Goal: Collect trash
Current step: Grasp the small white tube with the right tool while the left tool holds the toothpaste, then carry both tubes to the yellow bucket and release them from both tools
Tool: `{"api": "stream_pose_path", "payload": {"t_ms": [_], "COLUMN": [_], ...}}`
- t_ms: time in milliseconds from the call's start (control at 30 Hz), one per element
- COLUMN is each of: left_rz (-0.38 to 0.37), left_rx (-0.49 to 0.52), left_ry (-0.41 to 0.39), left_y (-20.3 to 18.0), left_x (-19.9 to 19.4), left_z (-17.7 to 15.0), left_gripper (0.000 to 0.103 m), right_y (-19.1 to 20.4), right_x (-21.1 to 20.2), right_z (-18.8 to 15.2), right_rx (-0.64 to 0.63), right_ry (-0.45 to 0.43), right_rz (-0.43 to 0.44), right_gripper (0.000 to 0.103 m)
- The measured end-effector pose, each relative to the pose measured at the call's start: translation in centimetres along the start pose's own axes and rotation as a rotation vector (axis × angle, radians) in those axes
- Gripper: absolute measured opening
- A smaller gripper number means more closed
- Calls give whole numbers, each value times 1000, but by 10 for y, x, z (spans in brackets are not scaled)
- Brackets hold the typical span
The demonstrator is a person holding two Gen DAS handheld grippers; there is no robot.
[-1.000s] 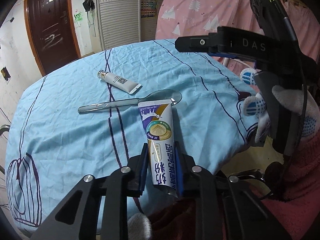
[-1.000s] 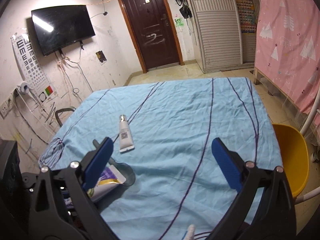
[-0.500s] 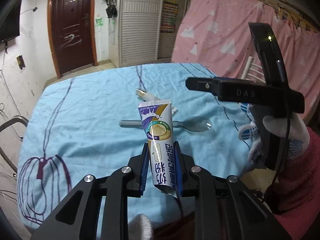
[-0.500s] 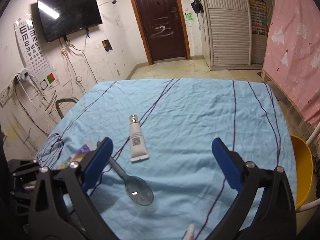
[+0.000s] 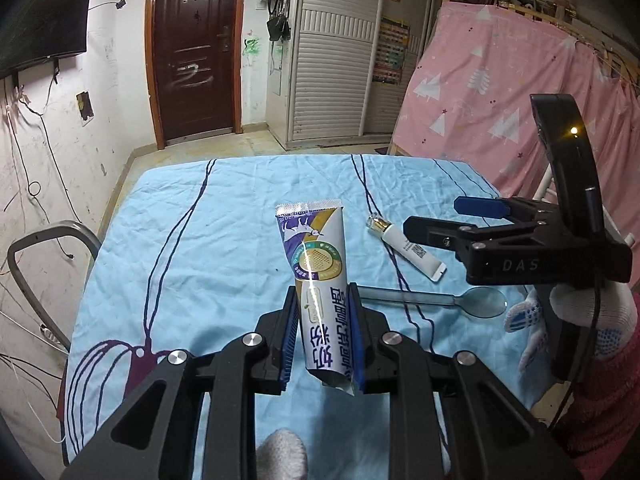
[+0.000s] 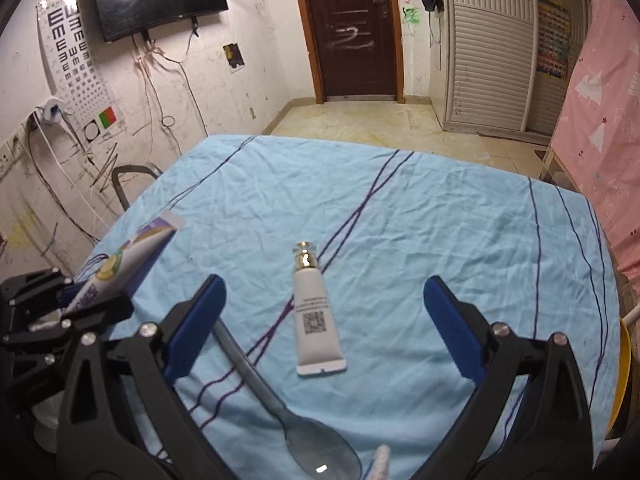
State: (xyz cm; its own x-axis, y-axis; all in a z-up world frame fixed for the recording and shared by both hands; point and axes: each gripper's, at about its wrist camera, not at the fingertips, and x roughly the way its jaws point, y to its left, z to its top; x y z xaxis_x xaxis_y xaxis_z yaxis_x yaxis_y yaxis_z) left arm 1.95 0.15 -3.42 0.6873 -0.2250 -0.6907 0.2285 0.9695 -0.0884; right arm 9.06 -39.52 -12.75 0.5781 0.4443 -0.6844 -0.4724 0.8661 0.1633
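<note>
My left gripper (image 5: 322,332) is shut on a purple, white and gold toothpaste tube (image 5: 318,268) and holds it upright above the blue tablecloth; the tube also shows in the right wrist view (image 6: 120,266). My right gripper (image 6: 320,320) is open and empty, hovering over a small white tube with a gold cap (image 6: 314,312), which lies flat on the cloth between its jaws. The same white tube shows in the left wrist view (image 5: 406,246), with the right gripper (image 5: 476,216) above it.
A grey spoon (image 6: 280,404) lies on the cloth just near side of the white tube, also in the left wrist view (image 5: 436,300). A metal chair frame (image 5: 44,268) stands left of the table (image 5: 200,248). A yellow chair (image 6: 626,380) stands at the right edge.
My left gripper has lifted and swung with the toothpaste tube, now facing the door. My right gripper has moved in over the white tube, which now lies between its open jaws.
</note>
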Motion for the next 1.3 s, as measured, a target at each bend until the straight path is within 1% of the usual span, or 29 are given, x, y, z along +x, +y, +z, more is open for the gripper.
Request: {"api": "stream_pose_path", "payload": {"t_ms": [200, 367, 433, 467, 500, 533, 700, 767, 800, 833, 867, 933, 1033, 1133, 1267, 1300], "left_rz": [14, 22, 22, 23, 23, 24, 24, 22, 21, 21, 21, 23, 25, 29, 35, 37], "left_rx": [-18, -27, -29, -30, -31, -32, -38, -39, -39, -40, -39, -40, -39, -41, -36, -35], "left_ry": [6, 6, 7, 8, 9, 9, 11, 10, 11, 12, 12, 12, 7, 9, 10, 9], "left_y": [11, 14, 15, 15, 15, 16, 16, 15, 15, 14, 14, 15, 14, 14, 11, 10], "left_x": [9, 11, 12, 12, 12, 13, 12, 11, 11, 11, 10, 9, 7, 7, 6, 5], "left_z": [2, 4, 5, 5, 5, 5, 5, 4, 4, 3, 3, 3, 3, 2, 3, 4], "left_gripper": [14, 14, 14, 14, 14, 14, 14, 14, 14, 14, 14, 14, 14, 14, 14, 14], "right_y": [11, 15, 14, 14, 13, 14, 21, 22, 22, 22, 22, 19, 16, 14, 5, 2], "right_x": [19, 29, 33, 35, 38, 41, 47, 47, 47, 47, 47, 45, 42, 38, 33, 29], "right_z": [2, 4, 5, 5, 4, 4, 1, 2, 2, 3, 3, 3, 4, 4, 4, 6], "right_rx": [-49, -72, -75, -74, -76, -80, -128, -132, -133, -132, -131, -120, -105, -97, -63, -48], "right_ry": [58, 89, 100, 106, 115, 123, 139, 138, 134, 129, 124, 111, 104, 87, 74, 59], "right_rz": [-7, -28, -39, -41, -45, -47, -73, -71, -71, -74, -77, -90, -75, -71, -46, -36], "right_gripper": [95, 91, 82, 80, 74, 70, 67, 65, 62, 55, 52, 31, 20, 19, 19, 19]}}
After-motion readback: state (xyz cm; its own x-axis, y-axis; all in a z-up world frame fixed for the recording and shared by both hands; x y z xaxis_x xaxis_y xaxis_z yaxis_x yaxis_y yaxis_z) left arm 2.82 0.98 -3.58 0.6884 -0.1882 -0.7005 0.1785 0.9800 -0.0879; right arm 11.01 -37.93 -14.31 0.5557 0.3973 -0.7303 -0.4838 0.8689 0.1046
